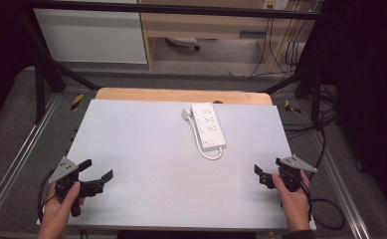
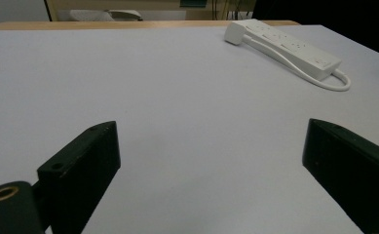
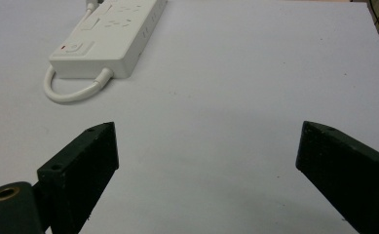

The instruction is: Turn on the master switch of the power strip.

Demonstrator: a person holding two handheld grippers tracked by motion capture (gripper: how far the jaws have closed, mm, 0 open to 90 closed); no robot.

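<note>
**Two open claws at the near corners, power strip lying beyond them**

At the near edge of the counter [image 1: 146,164], a person's hands come in from below, each holding a claw. The left hand [image 1: 59,209] grips the left claw [image 1: 97,172] at the near left corner; its jaws stand wide apart with nothing between them, pointing across the counter toward the right. A grey three-cornered plate sits on top of it. The right hand [image 1: 293,199] holds the right claw [image 1: 257,174] at the near right corner, also topped by a grey plate, with a black cable looping off the counter's edge beside it. In the right claw view its two black jaws rise well apart over bare surface, holding nothing.

The counter is covered by a pale, plain sheet, and the middle stretch between the claws lies bare.

Farther off, right of centre toward the far edge, a white power strip [image 1: 208,125] lies flat on the sheet, well apart from both claws. Its short white cord [image 1: 211,154] curls out of the near end in a loop and runs back along the strip's side to a white plug [image 1: 186,114] resting beside the far end. In the right claw view the near end carries a switch [image 3: 73,48].

Beyond the sheet a strip of wooden counter edge [image 1: 181,94] shows, then black frame bars and cables on the floor.
</note>
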